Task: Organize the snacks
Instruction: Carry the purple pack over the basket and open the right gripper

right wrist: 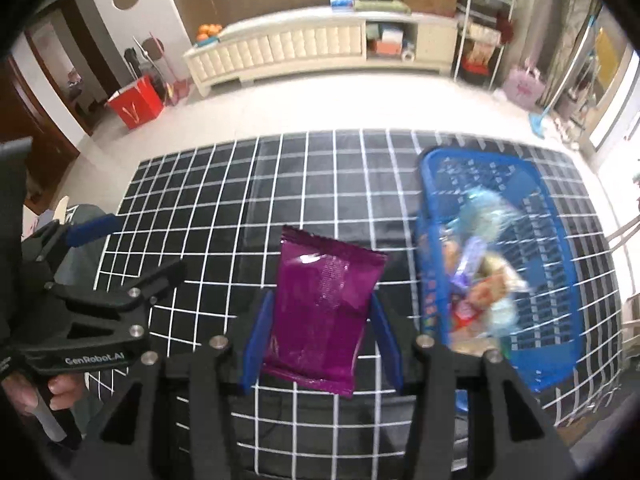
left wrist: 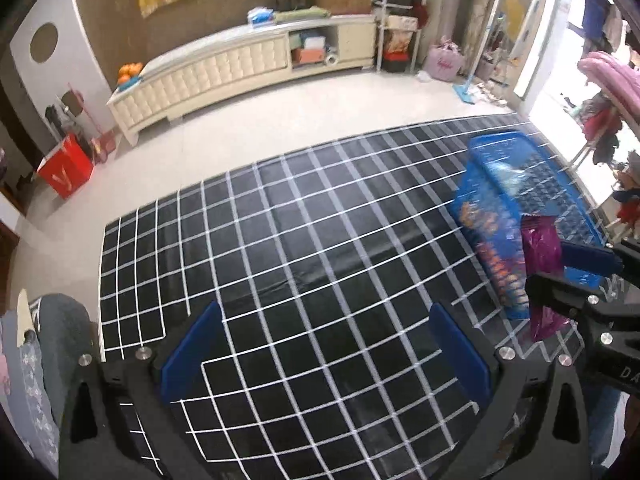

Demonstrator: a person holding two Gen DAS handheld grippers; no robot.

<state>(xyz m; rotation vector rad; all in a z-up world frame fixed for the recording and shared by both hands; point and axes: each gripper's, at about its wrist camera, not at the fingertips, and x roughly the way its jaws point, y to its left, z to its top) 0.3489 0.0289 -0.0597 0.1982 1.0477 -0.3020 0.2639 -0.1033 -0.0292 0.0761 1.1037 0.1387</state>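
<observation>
My right gripper (right wrist: 320, 332) is shut on a purple snack packet (right wrist: 324, 308) and holds it above the black grid mat, just left of a blue plastic basket (right wrist: 560, 240). The basket holds several blurred snack packets (right wrist: 484, 280). In the left wrist view the purple packet (left wrist: 540, 252) shows at the right, beside the basket (left wrist: 500, 152), with the right gripper (left wrist: 560, 276) around it. My left gripper (left wrist: 324, 352) is open and empty over the bare mat; it also shows at the left of the right wrist view (right wrist: 132, 248).
The black mat with white grid lines (left wrist: 280, 240) covers the table. Beyond it is pale floor, a cream low cabinet (left wrist: 224, 68) along the wall, a red box (left wrist: 66, 172) at the left and a pink bag (left wrist: 444, 60) at the right.
</observation>
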